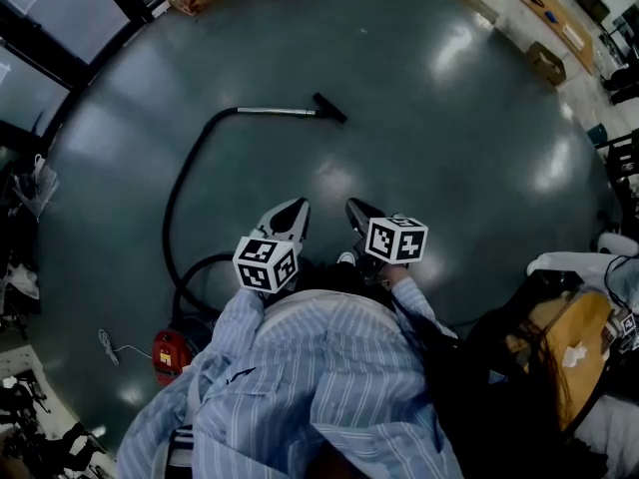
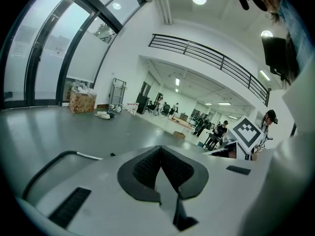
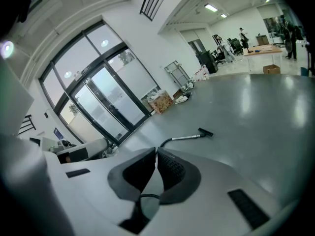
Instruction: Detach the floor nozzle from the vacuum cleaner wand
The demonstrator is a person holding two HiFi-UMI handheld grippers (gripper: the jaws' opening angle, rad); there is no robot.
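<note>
Pressing together on nothing, left gripper [image 2: 160, 150] jaws, right gripper [image 3: 156, 152] jaws, floor nozzle [image 1: 329, 108] on wand [image 1: 281, 111], cardboard box [image 2: 82, 101] heaped full

Pose, both hands: left gripper [image 1: 298, 206] is held low in front of the torso, pointing forward and somewhat downward. Its jaws are closed pad to pad with nothing between them. The right gripper [image 1: 355, 206] is near it and apart from it, tip angled slightly toward the left one, jaws likewise closed and empty. The left marker cube [image 1: 267, 263] and right marker cube [image 1: 396, 239] face up. Forearms in striped sleeves [image 1: 228, 339] are tucked close to the body
</note>
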